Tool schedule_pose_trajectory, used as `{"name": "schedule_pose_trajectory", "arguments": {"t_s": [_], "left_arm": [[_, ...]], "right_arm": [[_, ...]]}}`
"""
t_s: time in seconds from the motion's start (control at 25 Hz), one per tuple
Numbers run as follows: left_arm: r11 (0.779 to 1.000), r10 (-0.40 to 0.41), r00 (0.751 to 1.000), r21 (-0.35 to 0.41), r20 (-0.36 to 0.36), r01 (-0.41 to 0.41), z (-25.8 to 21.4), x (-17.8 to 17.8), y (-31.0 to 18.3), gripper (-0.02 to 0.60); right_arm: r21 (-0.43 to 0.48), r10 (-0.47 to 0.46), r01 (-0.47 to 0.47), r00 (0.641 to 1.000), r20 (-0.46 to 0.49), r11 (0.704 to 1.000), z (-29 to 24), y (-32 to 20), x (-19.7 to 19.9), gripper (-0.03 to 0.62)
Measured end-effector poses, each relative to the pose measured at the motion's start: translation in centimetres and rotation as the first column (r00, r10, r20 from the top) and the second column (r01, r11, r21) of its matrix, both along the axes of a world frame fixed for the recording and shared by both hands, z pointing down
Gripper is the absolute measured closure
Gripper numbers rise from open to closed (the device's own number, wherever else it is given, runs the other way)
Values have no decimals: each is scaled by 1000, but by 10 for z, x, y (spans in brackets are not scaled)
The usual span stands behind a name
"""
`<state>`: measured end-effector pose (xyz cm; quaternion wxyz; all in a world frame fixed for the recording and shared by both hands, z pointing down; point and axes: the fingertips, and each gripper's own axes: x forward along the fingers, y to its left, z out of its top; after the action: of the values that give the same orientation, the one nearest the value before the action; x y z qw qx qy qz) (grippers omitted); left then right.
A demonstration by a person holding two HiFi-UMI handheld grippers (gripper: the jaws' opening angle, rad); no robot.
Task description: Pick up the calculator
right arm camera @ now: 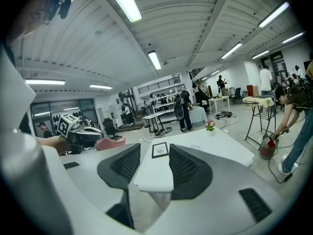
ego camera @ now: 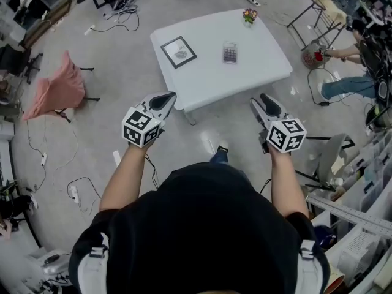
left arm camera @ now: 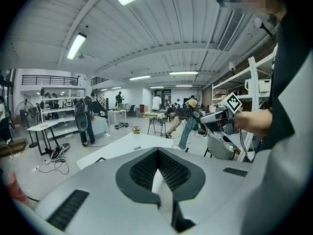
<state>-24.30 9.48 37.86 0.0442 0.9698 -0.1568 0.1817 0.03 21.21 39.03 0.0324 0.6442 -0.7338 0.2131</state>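
A: Head view, quick.
B: Calculator (ego camera: 229, 52) lies flat on the white table (ego camera: 202, 81), upper centre, between a framed picture (ego camera: 178, 51) and a small flower pot (ego camera: 249, 16). Left gripper (ego camera: 164, 98) and right gripper (ego camera: 264, 100) hang short of the table's near edge, well apart from the calculator. The person's head hides the floor below, and a seated person (ego camera: 352, 72) is cut off at the right edge.
A: Left gripper view?
B: Jaws meet at the tips with nothing between. The calculator is only a faint grey sliver (left arm camera: 137, 148) on the tabletop, hard to make out.
A: Right gripper view?
B: Jaws stand wide apart and empty, with the table's near corner showing through the gap. The picture frame sits upper centre. The calculator (right arm camera: 195, 147) is barely readable, right of the right jaw.
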Motion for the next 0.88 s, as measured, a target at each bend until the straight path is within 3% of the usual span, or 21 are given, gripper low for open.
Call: {"name": "schedule_pose_trajectory", "arguments": {"t_s": [0.88], "left_arm": [[997,-66,997,-27,35,67,14,80,-56,565]], "right_arm": [[-37,-83,84,996,39,996,19,-76,84,410]]}}
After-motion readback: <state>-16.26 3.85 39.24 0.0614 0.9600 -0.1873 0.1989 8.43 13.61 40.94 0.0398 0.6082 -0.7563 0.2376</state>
